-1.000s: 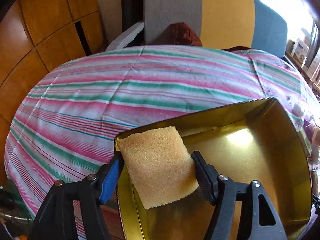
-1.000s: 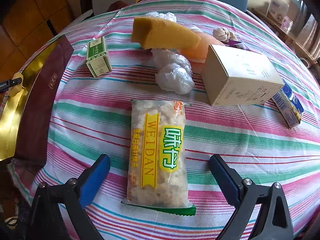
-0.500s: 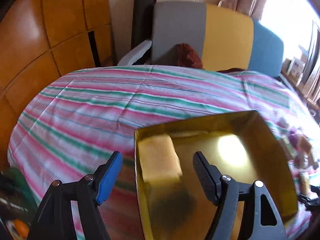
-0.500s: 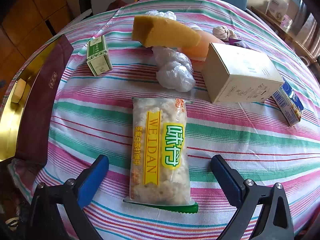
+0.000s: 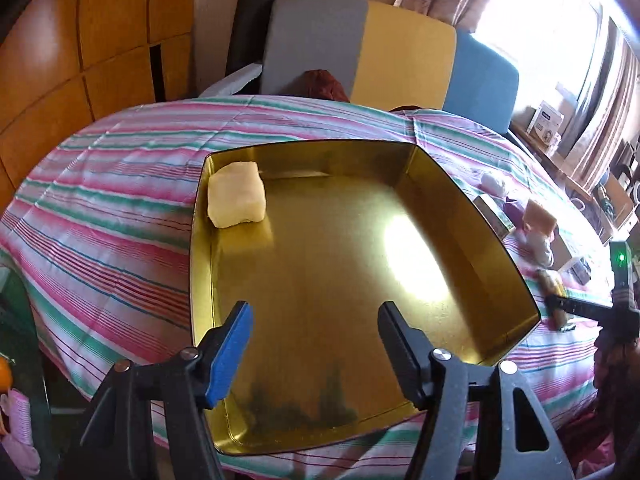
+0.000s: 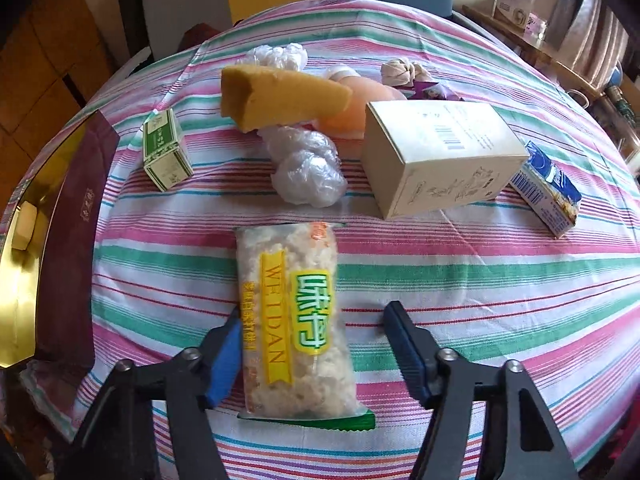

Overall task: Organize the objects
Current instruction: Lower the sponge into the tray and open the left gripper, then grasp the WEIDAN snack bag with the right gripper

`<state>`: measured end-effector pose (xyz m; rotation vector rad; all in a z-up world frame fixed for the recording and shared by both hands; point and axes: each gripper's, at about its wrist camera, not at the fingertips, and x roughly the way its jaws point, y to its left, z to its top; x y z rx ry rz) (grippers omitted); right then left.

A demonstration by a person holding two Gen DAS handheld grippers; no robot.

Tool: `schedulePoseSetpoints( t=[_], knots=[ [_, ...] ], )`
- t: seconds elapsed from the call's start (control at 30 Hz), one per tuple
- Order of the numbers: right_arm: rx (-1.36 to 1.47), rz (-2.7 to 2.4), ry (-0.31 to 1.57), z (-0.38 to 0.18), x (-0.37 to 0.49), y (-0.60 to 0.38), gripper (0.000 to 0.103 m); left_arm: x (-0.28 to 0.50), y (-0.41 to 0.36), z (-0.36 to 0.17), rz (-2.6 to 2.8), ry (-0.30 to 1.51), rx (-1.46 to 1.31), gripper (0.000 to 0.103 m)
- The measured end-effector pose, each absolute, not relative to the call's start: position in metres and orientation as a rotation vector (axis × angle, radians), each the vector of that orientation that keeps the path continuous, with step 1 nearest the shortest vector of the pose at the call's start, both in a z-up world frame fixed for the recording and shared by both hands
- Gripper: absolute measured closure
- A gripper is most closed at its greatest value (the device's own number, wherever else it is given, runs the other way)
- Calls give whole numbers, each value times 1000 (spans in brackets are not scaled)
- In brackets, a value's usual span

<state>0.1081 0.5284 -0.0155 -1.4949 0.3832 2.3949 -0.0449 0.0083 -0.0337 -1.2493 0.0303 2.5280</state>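
A small yellow sponge (image 5: 237, 200) lies in the far left corner of the gold tin tray (image 5: 464, 216). My left gripper (image 5: 314, 348) is open and empty above the tray's near end. In the right wrist view the tray (image 6: 20, 288) sits at the far left with the sponge (image 6: 25, 225) in it. My right gripper (image 6: 314, 348) is open, its fingers on either side of a clear snack bag (image 6: 295, 316) with a yellow and green label, lying on the striped cloth.
On the cloth beyond the bag lie a green box (image 6: 166, 150), a big yellow sponge wedge (image 6: 280, 96), crumpled plastic (image 6: 308, 168), a beige carton (image 6: 440, 152), a blue carton (image 6: 546, 192) and an orange object (image 6: 356, 114). Chairs (image 5: 360, 48) stand behind the table.
My left gripper opened, let the small sponge drop into the tray's corner, and drew back. My right gripper moved forward over the snack bag, its jaws somewhat narrower.
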Motion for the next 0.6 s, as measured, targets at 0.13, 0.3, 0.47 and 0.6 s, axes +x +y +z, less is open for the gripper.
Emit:
schedulePoseSetpoints(
  t=[0.13, 0.3, 0.47, 0.6],
  knots=[
    [-1476, 2398, 294, -16, 136, 511, 58, -38, 13, -32, 2565, 59, -1244, 37],
    [-1439, 2416, 252, -40, 140, 470, 60, -37, 8, -36, 2579, 46, -1300, 38],
    [-1437, 2445, 277, -64, 124, 425, 60, -32, 4, -36, 2603, 60, -1297, 42],
    [-1446, 2467, 314, -87, 84, 383, 60, -26, 0, -27, 2640, 48, -1260, 42]
  ],
)
